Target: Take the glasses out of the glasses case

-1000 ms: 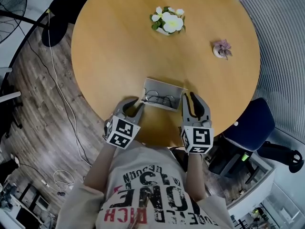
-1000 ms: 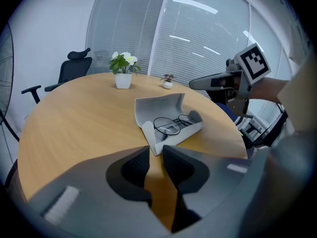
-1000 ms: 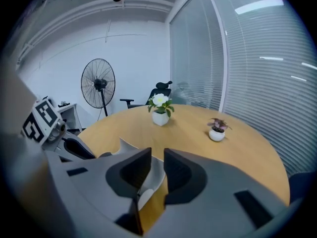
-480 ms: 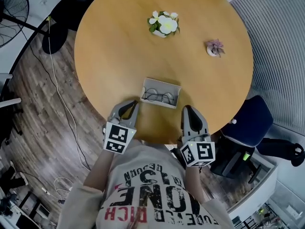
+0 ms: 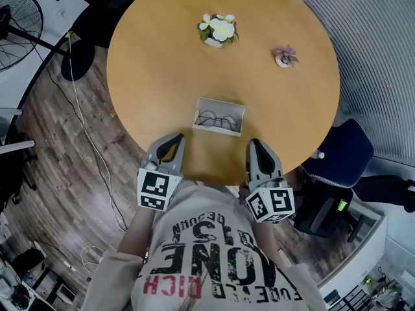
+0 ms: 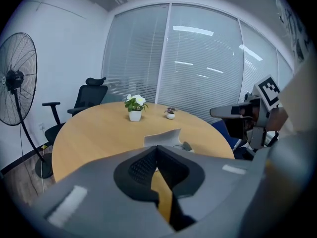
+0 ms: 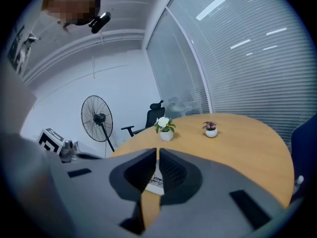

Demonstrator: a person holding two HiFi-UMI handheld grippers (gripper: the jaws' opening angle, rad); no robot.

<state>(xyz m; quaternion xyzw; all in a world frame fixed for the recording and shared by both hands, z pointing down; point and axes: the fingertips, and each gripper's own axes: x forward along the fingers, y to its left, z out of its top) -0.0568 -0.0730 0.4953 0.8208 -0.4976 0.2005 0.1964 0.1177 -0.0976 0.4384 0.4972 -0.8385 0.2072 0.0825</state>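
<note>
Glasses case (image 5: 224, 103) lies left-right; left gripper (image 5: 176, 138) clenched, right gripper (image 5: 255, 143) just closed, both empty.

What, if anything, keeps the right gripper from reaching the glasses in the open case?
Probably nothing: yes. The glasses lie uncovered in the open glasses case, only bare table between them and the right gripper. Its jaws have just closed, empty; they must open.

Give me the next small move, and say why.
Probably open the right gripper and reach forward to the glasses: its jaws have just been closing on nothing, and the glasses lie in the open glasses case, untouched.
</note>
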